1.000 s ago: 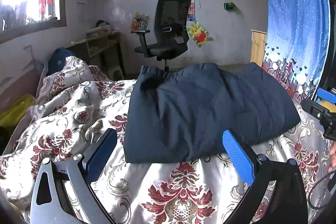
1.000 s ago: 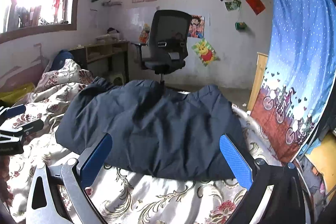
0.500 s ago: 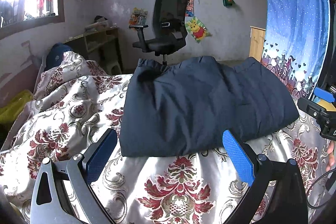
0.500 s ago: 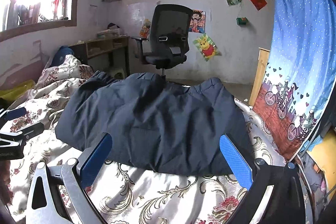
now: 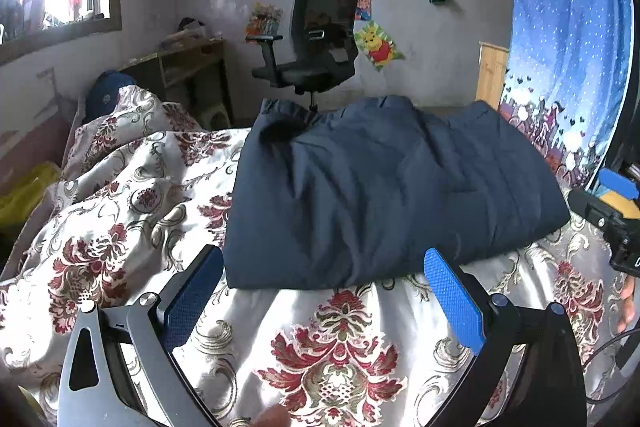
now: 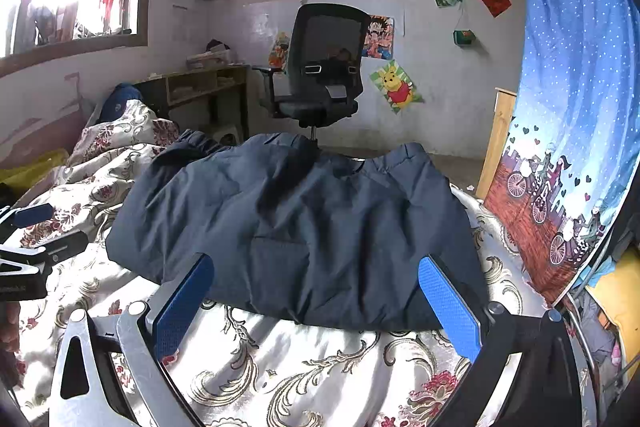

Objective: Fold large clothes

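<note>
A dark navy garment lies on a bed covered with a cream bedspread that has red flower patterns. The garment is already folded into a thick, nearly rectangular bundle. Its surface is matte and full of soft wrinkles, and the near edge makes a rounded fold line along the bedspread. At the far edge a gathered band with small pleats shows, and on the left far corner there is a dark, shadowed hollow. In the right wrist view the same garment looks more puffy, with a faint seam like a pocket line in the middle.

The left gripper is wide open and holds nothing; its blue pads are apart, just in front of the near edge of the garment, above the bedspread. The right gripper is also wide open and empty, its fingers standing before the near fold of the bundle. Whether the pads touch the fabric cannot be told.

Behind the bed a black office chair stands by the wall, and a blue curtain hangs at the right.
</note>
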Demonstrator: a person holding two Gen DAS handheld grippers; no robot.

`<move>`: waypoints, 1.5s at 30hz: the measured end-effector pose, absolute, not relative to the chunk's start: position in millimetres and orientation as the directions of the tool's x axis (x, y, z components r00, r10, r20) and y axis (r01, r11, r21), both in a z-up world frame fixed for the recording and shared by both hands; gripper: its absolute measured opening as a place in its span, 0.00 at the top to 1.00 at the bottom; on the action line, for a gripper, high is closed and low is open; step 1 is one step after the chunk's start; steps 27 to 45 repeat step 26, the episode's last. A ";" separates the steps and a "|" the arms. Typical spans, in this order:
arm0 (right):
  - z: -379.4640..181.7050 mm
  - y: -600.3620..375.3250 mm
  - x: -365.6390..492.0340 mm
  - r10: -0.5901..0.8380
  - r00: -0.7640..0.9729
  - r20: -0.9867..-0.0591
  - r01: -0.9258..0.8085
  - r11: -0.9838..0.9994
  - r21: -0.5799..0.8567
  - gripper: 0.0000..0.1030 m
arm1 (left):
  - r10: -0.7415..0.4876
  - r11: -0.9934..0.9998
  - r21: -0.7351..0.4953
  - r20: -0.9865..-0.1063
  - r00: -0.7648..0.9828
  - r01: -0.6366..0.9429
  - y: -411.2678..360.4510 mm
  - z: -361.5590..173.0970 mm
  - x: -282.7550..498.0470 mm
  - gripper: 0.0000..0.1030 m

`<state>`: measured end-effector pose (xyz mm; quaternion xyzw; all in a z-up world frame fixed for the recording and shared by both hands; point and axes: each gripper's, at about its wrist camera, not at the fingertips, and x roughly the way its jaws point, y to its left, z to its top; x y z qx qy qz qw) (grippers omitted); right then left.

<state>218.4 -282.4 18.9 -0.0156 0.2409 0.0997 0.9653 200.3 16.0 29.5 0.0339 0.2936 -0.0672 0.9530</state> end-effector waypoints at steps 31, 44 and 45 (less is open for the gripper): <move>5.6 -287.1 221.5 0.190 0.838 -0.511 -0.200 0.979 0.036 0.00 | -0.137 0.977 0.048 -0.603 0.786 0.207 7.0 13.9 202.1 0.04; 5.6 -287.1 221.5 0.190 0.838 -0.511 -0.200 0.979 0.036 0.00 | -0.137 0.977 0.048 -0.603 0.786 0.207 7.0 13.9 202.1 0.04; 5.6 -287.1 221.5 0.190 0.838 -0.511 -0.200 0.979 0.036 0.00 | -0.137 0.977 0.048 -0.603 0.786 0.207 7.0 13.9 202.1 0.04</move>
